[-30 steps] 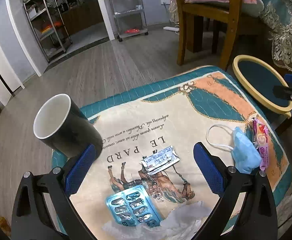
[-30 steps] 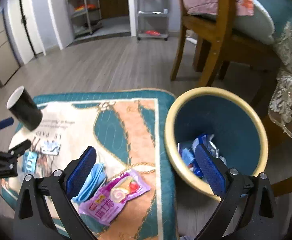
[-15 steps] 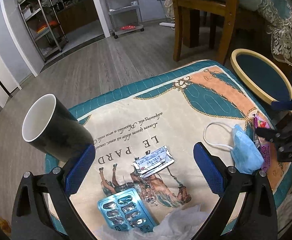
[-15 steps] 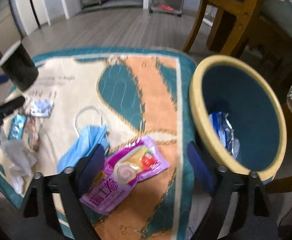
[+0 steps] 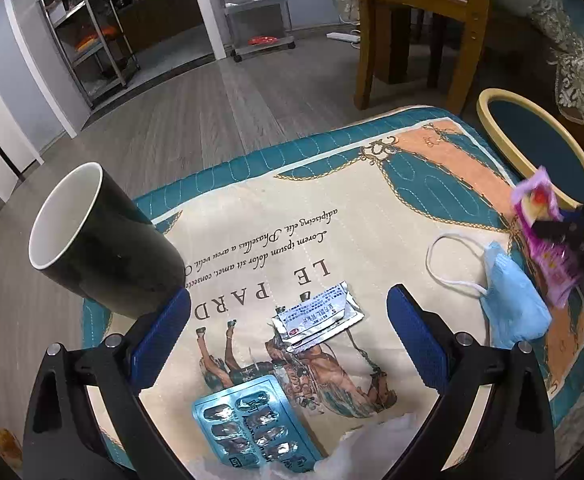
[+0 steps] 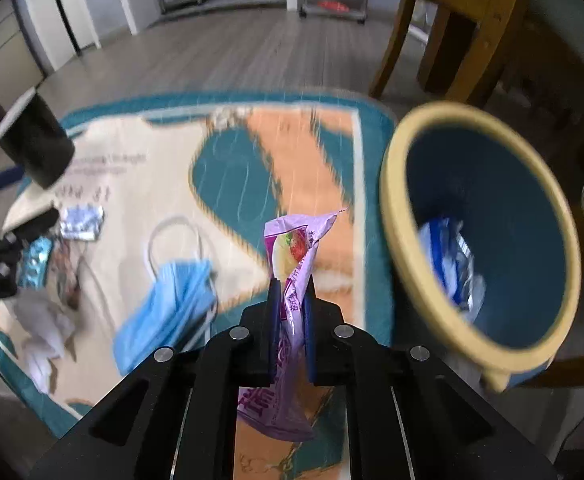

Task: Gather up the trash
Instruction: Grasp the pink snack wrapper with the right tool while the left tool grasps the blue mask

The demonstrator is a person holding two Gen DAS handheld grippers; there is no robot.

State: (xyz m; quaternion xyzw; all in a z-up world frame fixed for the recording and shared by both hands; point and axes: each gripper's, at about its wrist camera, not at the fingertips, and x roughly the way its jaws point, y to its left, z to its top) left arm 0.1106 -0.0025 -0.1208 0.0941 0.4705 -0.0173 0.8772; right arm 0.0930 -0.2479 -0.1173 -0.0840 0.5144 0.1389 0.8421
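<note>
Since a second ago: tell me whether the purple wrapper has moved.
Yes. The wrapper is off the cloth, pinched upright in the right hand-held gripper, nearer the bin.

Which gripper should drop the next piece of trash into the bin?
Right. The right gripper is already shut on the purple snack wrapper, with the bin just to its right. The left gripper is open and holds nothing.

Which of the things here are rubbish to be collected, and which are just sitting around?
Part of the job:
purple snack wrapper, clamped in the right gripper
blue face mask
foil sachets
empty pill blister
crumpled tissue
bin

Just lying about:
black mug
wooden chair
</note>
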